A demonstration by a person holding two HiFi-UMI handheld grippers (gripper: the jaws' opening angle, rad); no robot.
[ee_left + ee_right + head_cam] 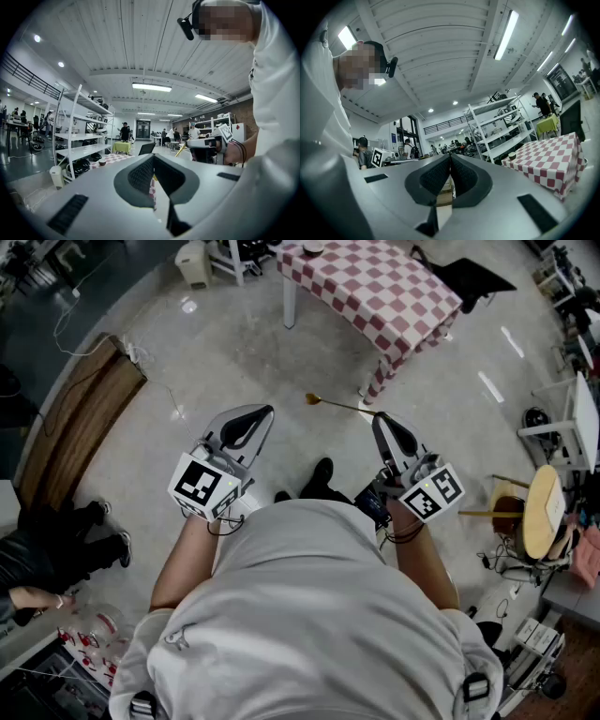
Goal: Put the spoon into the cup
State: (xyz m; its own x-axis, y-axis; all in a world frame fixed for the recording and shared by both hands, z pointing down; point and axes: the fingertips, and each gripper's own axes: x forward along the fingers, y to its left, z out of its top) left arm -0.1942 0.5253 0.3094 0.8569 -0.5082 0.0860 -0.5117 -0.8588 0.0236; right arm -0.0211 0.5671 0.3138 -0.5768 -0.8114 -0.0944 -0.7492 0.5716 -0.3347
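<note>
- Red-and-white checked table, upper middle of the head view: a small cup stands on it at the top edge.
- Pale glossy floor: a white container stands at upper left of the table.

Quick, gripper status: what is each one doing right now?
Left gripper: closed, nothing between the jaws.
Right gripper: closed on the handle end of the spoon.
</note>
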